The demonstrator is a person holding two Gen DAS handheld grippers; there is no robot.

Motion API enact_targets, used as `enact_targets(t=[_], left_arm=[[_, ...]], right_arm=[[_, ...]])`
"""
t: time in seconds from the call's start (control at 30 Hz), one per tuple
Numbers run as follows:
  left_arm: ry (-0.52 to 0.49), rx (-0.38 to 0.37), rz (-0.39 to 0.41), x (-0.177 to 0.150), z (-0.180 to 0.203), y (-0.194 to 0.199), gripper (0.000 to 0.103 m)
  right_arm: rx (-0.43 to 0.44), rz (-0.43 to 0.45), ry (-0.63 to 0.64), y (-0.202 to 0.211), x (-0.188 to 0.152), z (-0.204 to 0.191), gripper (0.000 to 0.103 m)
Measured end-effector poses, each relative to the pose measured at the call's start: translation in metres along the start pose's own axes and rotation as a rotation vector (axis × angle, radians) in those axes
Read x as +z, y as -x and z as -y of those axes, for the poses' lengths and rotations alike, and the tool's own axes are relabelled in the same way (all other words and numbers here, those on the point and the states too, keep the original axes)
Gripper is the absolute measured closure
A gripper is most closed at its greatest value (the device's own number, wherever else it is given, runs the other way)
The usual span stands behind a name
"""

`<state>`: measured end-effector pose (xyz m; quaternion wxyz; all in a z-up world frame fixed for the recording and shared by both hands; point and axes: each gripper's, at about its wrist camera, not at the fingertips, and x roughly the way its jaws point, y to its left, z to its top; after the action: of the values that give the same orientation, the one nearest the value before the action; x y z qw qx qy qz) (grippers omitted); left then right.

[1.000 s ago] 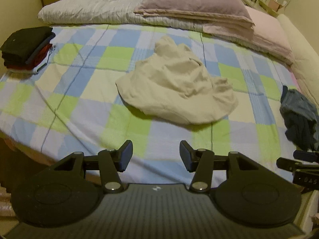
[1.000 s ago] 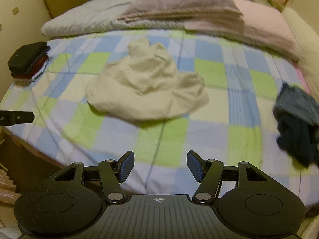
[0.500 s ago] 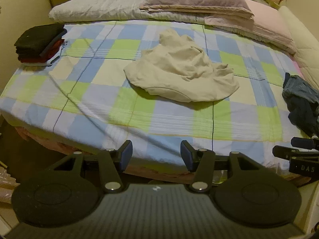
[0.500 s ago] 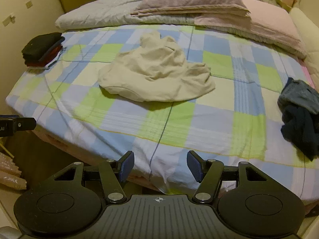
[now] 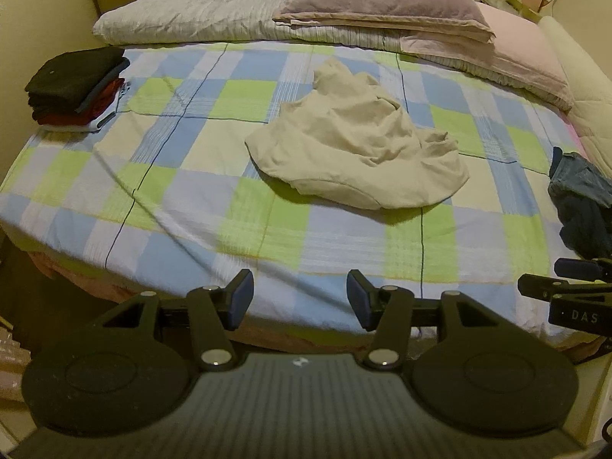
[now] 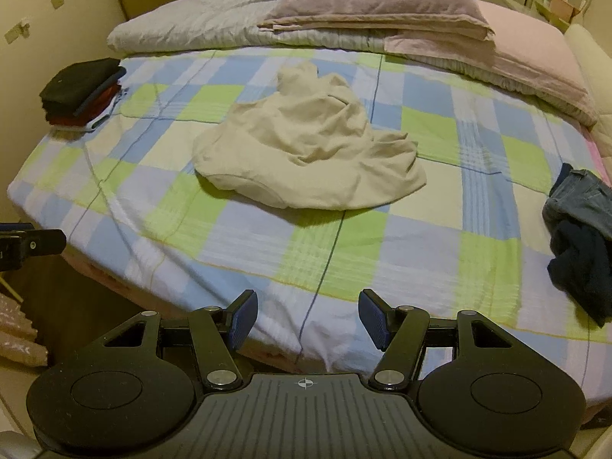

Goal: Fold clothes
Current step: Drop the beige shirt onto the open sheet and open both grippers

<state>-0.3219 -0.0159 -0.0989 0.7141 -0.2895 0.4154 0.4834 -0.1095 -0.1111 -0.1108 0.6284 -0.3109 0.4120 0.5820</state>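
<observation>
A crumpled cream garment (image 5: 355,153) (image 6: 310,155) lies in a heap in the middle of the checked bedsheet (image 5: 214,176) (image 6: 417,252). A dark blue bundle of clothes (image 5: 581,206) (image 6: 581,237) sits at the bed's right edge. A folded stack of black and red clothes (image 5: 76,84) (image 6: 82,91) rests at the far left corner. My left gripper (image 5: 300,300) hangs open over the bed's near edge, holding nothing. My right gripper (image 6: 306,319) is open too, also back from the bed. Each gripper shows at the edge of the other's view.
Folded quilts and a mauve pillow (image 5: 382,4) (image 6: 378,4) lie along the head of the bed. A wall runs at the left, a padded bed side (image 5: 585,88) at the right. The bed's wooden base and floor (image 6: 57,306) are below the near edge.
Both grippers have pulled back and up from the bed, so the near edge and the floor have come into view. The clothes have not moved. Both stay open.
</observation>
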Motion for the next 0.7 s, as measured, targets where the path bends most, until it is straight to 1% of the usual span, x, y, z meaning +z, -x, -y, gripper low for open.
enact_targets(t=[0.3, 0.43, 0.6, 0.7], left_arm=[[-0.053, -0.055, -0.016, 0.043, -0.041, -0.038, 0.053], [-0.077, -0.08, -0.025, 0.062, -0.06, -0.056, 0.053], [-0.097, -0.102, -0.044, 0.07, -0.085, -0.081, 0.053], [-0.088, -0.111, -0.049, 0.073, -0.099, -0.094, 0.053]], right_arm=[[-0.042, 0.004, -0.08, -0.033, 0.04, -0.021, 0.041], [-0.066, -0.008, -0.137, -0.048, 0.049, -0.028, 0.041], [-0.118, -0.011, -0.187, -0.061, 0.047, -0.032, 0.041], [-0.143, -0.022, -0.226, -0.065, 0.041, -0.031, 0.041]])
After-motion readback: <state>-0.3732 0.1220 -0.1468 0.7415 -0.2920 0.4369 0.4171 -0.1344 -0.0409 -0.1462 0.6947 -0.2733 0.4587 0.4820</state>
